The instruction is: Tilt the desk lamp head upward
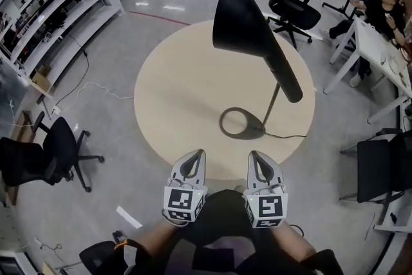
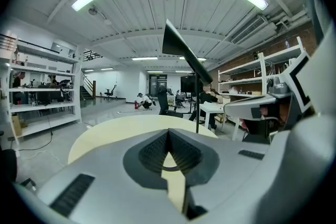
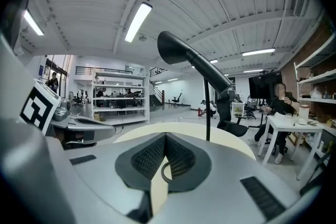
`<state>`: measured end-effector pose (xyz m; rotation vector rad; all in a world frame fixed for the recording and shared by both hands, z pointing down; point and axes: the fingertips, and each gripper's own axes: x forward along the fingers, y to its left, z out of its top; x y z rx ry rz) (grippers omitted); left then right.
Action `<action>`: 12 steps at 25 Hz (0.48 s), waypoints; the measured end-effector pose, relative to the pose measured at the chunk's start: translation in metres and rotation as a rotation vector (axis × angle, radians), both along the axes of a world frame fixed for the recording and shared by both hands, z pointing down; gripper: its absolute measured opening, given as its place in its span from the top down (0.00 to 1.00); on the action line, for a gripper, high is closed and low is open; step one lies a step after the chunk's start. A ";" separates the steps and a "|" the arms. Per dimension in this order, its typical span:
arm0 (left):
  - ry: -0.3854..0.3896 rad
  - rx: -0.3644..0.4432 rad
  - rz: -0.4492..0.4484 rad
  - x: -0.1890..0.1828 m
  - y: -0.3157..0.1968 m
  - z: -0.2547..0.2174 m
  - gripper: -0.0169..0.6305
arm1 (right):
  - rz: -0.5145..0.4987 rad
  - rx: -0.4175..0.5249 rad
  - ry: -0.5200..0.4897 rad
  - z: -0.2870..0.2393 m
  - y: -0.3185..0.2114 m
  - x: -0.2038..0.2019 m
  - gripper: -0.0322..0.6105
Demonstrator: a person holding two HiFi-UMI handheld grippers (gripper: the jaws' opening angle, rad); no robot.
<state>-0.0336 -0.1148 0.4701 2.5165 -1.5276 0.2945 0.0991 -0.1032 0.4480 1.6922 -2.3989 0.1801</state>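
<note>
Two-handed, holding left hand-held gripper (image 1: 198,155) and right hand-held gripper (image 1: 253,155) pinched together, empty, at near table (image 1: 164,96) edge.
Facing desk lamp (image 1: 241,123) mid-table, lamp head (image 1: 243,16) slanting, wide end highest; fitting either approach or withdrawal.

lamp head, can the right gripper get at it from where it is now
Probably yes: nothing stands between the right gripper and the lamp head, only bare table. It would have to reach up and forward, and its shut jaws must open first.
</note>
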 end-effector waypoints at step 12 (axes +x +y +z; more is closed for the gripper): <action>0.002 -0.002 0.074 -0.015 0.001 -0.001 0.90 | 0.071 -0.017 0.003 -0.001 0.008 -0.016 0.93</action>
